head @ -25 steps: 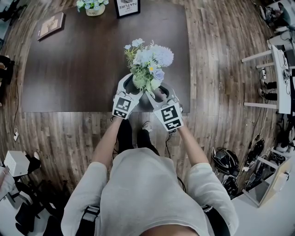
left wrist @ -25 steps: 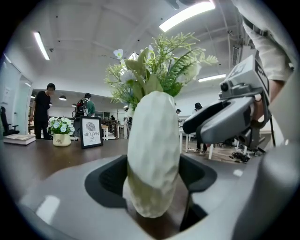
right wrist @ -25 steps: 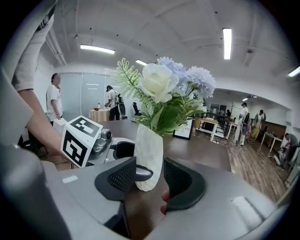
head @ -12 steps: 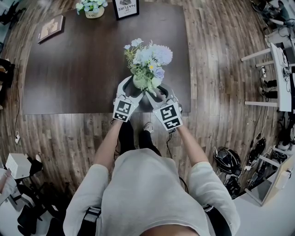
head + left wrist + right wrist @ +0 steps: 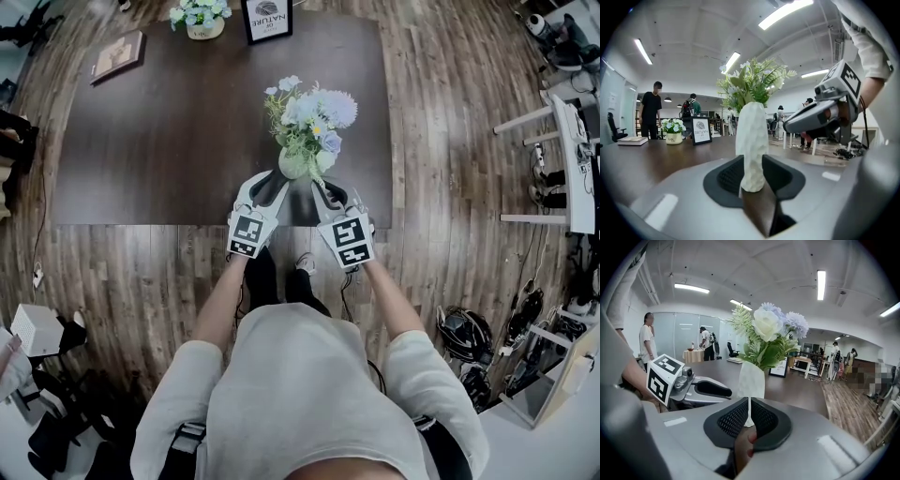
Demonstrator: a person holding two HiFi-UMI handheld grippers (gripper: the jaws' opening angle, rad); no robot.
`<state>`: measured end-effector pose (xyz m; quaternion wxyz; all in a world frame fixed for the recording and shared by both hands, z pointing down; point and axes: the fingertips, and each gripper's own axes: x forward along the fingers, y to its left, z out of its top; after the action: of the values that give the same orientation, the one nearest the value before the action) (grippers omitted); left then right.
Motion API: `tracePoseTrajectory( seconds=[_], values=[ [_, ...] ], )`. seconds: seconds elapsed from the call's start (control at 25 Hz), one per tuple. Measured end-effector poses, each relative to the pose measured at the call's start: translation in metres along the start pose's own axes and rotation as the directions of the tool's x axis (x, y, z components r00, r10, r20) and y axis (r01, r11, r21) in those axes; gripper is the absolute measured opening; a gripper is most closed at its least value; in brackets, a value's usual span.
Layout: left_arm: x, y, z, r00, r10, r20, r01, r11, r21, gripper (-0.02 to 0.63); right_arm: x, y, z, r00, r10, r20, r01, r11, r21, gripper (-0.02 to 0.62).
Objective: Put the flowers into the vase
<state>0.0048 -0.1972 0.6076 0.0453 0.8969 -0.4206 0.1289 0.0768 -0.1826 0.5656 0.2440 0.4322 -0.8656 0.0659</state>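
A white textured vase (image 5: 293, 166) stands upright on the dark table (image 5: 141, 141) near its front edge, holding a bunch of white, blue and lilac flowers (image 5: 309, 112). My left gripper (image 5: 271, 182) sits just this side of the vase at its left. Its jaws are closing, a gap still shows between the pads, and the vase (image 5: 752, 136) stands beyond them untouched. My right gripper (image 5: 324, 191) lies at the vase's right front. Its jaws are closing too, the pads (image 5: 761, 420) almost meet, and nothing is between them. The vase (image 5: 751, 378) stands behind them.
At the table's far edge stand a framed sign (image 5: 267, 19), a small pot of flowers (image 5: 204, 17) and a book (image 5: 117, 56). White desks (image 5: 562, 141) and gear stand on the wooden floor to the right. People stand in the background.
Both grippers have drawn back from the vase toward the table's front edge, and their jaws have narrowed from wide open. The vase stays standing with the flowers in it.
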Motion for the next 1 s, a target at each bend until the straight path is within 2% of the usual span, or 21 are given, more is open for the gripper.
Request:
tracePoseTrajectory(
  seconds=[0.24,0.72,1.0],
  values=[
    [-0.019,-0.012,0.016,1.0,-0.002,0.021,0.001,1.0,0.022,0.016,-0.016,0.012,0.003,1.0,0.009,0.018,-0.009,1.0,-0.014,0.002],
    [-0.067,-0.065,0.059,0.997,-0.068,0.038,0.066,0.997,0.039,0.009,-0.072,0.028,0.015,0.994,-0.039,0.104,0.036,0.999,0.029,0.0],
    [-0.102,-0.071,0.08,0.994,-0.091,0.065,0.089,0.996,0.031,0.01,-0.103,0.061,0.035,0.982,-0.11,0.154,0.094,0.99,0.104,-0.002]
  ],
)
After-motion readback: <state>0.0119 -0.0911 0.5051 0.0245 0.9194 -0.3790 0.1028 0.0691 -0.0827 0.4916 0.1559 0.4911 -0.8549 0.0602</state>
